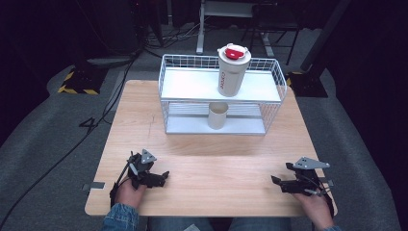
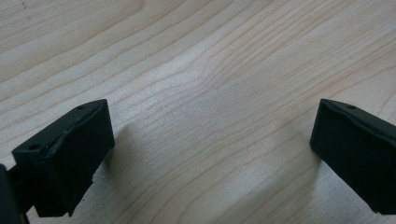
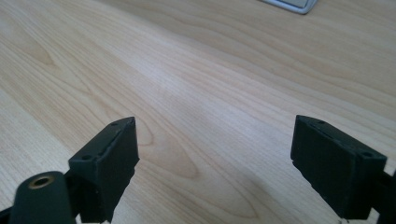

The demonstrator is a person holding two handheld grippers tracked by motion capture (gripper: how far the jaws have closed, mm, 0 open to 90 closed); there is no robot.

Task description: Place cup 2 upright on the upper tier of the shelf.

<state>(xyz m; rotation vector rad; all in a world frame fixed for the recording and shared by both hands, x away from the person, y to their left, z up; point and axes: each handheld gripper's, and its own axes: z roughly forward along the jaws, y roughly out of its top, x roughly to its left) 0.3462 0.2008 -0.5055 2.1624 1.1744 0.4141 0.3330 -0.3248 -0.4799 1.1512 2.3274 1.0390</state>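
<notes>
Presently both the left gripper (image 1: pixel 166 175) and right gripper (image 1: pixel 274 181) rest low at the near edge of the table (image 1: pixel 202 168), jaws parted and empty. The tumbler (image 1: pixel 233 70) stands upright on the rack's (image 1: pixel 169 91) upper shelf, well apart. Any reach should approach level, clearing the wire rim.

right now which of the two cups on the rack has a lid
The tall cream tumbler on the top shelf has a red lid; the small cup on the lower shelf stands open.
</notes>
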